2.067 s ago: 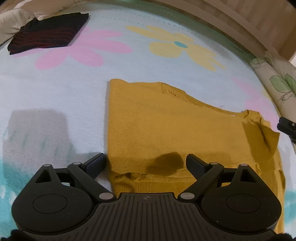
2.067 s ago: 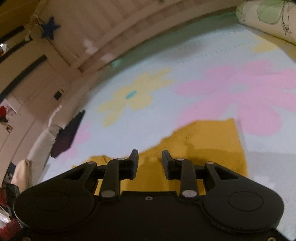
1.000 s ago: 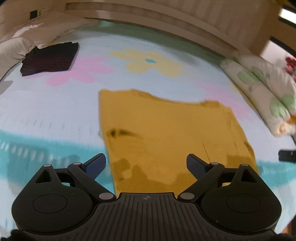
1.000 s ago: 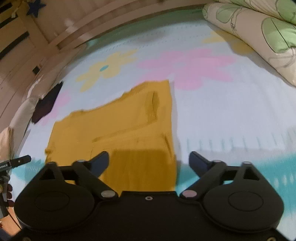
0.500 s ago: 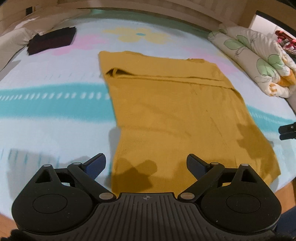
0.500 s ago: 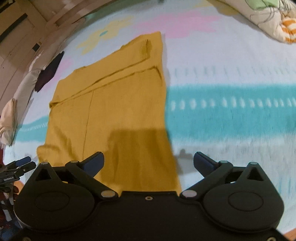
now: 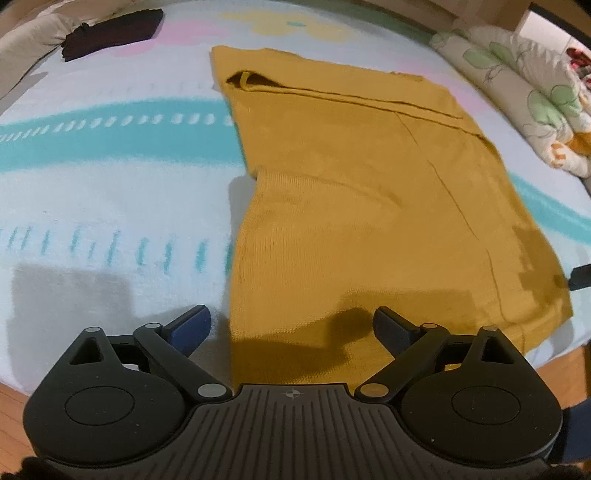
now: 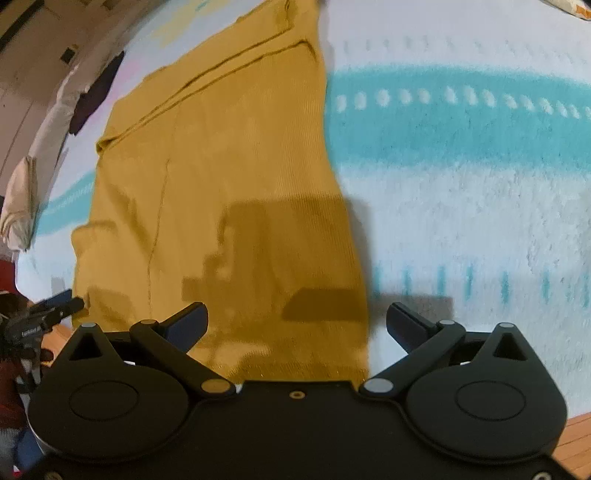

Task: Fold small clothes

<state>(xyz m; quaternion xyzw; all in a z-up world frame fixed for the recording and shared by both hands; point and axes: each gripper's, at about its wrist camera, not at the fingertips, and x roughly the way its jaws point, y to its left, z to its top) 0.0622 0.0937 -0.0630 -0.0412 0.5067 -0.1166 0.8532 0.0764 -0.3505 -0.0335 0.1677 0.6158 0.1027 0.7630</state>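
A mustard-yellow knit garment (image 7: 362,192) lies flat on the flowered bed cover (image 7: 110,192), with a folded band across its far end; it also shows in the right wrist view (image 8: 229,177). My left gripper (image 7: 291,328) is open and empty, over the garment's near left corner at the bed's front edge. My right gripper (image 8: 295,325) is open and empty, over the near right corner. The left gripper's tip (image 8: 61,304) shows at the left edge of the right wrist view, and the right gripper's tip (image 7: 580,277) at the right edge of the left wrist view.
A dark folded garment (image 7: 110,31) lies at the far left of the bed beside a pale pillow (image 7: 26,51). A floral quilt (image 7: 524,96) lies along the right side. The wooden floor (image 8: 576,443) shows past the bed's front edge.
Both grippers have pulled back from the garment's far end to its near hem at the bed's front edge. The right gripper opened wide from a narrow gap.
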